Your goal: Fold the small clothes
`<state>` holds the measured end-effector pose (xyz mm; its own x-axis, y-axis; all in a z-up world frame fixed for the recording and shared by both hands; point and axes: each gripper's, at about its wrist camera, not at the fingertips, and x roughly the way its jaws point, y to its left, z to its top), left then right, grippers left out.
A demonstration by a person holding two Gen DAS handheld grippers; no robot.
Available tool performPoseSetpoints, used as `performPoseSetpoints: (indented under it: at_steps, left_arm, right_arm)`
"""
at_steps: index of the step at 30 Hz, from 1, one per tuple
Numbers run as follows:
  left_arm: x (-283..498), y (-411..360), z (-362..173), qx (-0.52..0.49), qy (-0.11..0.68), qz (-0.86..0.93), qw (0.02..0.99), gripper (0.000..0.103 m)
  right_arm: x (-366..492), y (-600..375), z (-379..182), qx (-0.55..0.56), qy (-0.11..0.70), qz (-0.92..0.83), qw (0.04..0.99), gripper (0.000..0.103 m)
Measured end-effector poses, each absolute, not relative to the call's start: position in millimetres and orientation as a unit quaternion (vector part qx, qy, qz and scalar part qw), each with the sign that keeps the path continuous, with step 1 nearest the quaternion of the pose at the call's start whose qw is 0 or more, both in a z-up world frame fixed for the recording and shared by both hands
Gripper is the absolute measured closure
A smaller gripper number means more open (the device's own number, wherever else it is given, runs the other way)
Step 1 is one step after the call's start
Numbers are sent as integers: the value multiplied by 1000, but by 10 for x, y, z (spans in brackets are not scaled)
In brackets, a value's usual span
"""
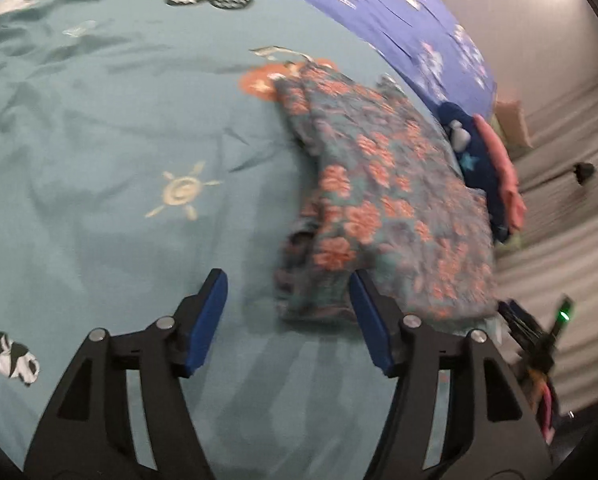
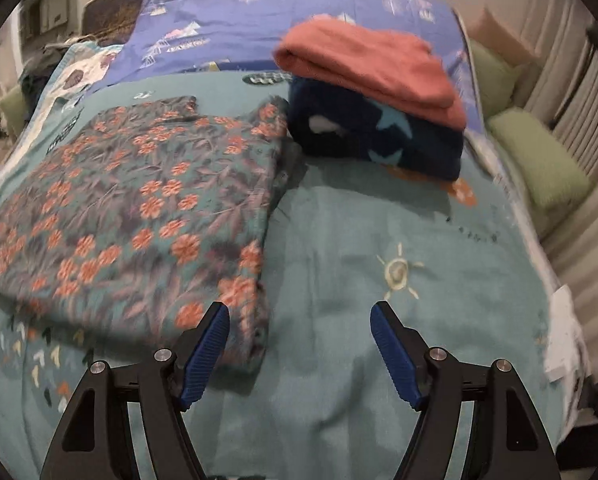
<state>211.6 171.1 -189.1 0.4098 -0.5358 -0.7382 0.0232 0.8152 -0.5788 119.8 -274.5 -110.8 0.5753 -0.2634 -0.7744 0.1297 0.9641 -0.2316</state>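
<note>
Floral garment (image 2: 131,208) folded flat on bed (image 2: 339,248), mid-bed. Beside it, toward far right corner: navy garment (image 2: 379,136), pink one (image 2: 371,64) stacked on top. Left tongs (image 1: 289,280) released, empty. Right tongs (image 2: 299,312) released, empty.

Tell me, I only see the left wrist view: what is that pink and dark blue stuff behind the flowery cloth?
Observer: A folded pink cloth lies on top of a folded navy cloth with light blue stars.
Operator: Is anything beside the bed?
Observer: Green cushions lie along its edge past the pile.
Operator: Is the right gripper holding something?
Observer: No, the right gripper is open and empty, by the near corner of the flowery cloth.
</note>
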Motion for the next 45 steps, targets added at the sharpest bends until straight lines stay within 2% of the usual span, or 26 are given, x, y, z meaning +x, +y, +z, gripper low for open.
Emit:
performPoseSetpoints:
  at_steps: [2, 6, 8, 11, 15, 18, 28, 37, 40, 45]
  left_arm:
    - [2076, 1691, -1754, -238, 488, -145, 827, 39]
    - [1902, 1377, -1202, -204, 393, -184, 878, 39]
    - [1858, 1177, -1097, -208, 377, -235, 871, 39]
    - [1837, 810, -1206, -214, 390, -293, 846, 39]
    - [1866, 490, -1692, -226, 460, -322, 796, 39]
    - [1764, 604, -1757, -238, 431, -332, 805, 40]
    - [1705, 1246, -1896, -265, 447, -276, 808, 40]
    - [1574, 2100, -2072, -306, 456, -131, 825, 39]
    - [1536, 2097, -1895, -313, 425, -155, 835, 39]
    - [1644, 1510, -1543, -282, 383, -254, 842, 36]
  right_arm:
    - [1209, -2505, -1045, -104, 419, -108, 896, 28]
    - [1346, -2073, -914, -49, 396, -26, 916, 28]
    - [1428, -1850, -936, -34, 394, 5, 918, 28]
    - [1525, -1488, -1063, -45, 395, 33, 917, 28]
    - [1543, -1312, -1350, -26, 416, 62, 907, 30]
    - [1442, -1478, -1487, -3, 420, 61, 905, 30]
    - [1044, -2583, -1470, 77, 411, -22, 908, 30]
    - [838, -2594, -1337, 20, 409, -76, 909, 29]
    - [817, -2557, -1144, 24, 378, -84, 922, 29]
    - [979, -2086, -1053, 1, 363, -27, 931, 27]
